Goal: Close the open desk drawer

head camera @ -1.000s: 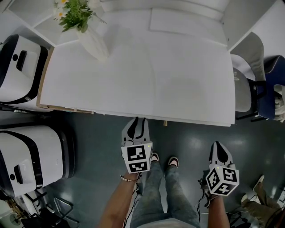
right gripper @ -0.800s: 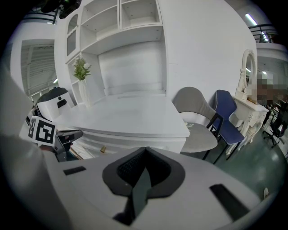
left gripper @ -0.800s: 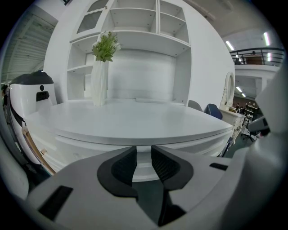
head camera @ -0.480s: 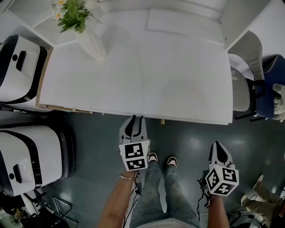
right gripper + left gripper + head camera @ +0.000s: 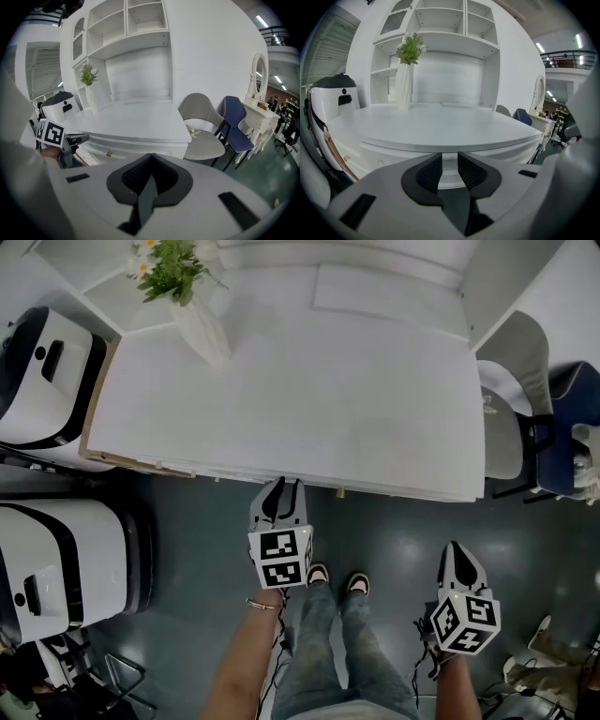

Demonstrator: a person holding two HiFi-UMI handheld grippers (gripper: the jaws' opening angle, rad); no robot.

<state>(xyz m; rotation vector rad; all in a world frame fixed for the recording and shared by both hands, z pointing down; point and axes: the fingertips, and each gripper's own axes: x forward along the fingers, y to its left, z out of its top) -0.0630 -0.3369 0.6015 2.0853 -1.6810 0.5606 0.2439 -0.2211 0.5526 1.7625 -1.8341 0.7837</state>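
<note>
White tabletop of a desk fills the upper middle of the head view. A grey chair and a blue chair stand at the right edge. The white desk drawer sits just under the tabletop's front edge, mid-frame; how far it stands out I cannot tell. The left gripper has its tips at that edge, fingers spread, with only the drawer front showing between them. The right gripper hangs lower right over the dark floor, well apart from the desk, fingers pressed together on nothing. A white vase of green sprigs stands upper left. A small brass knob marks the drawer front.
</note>
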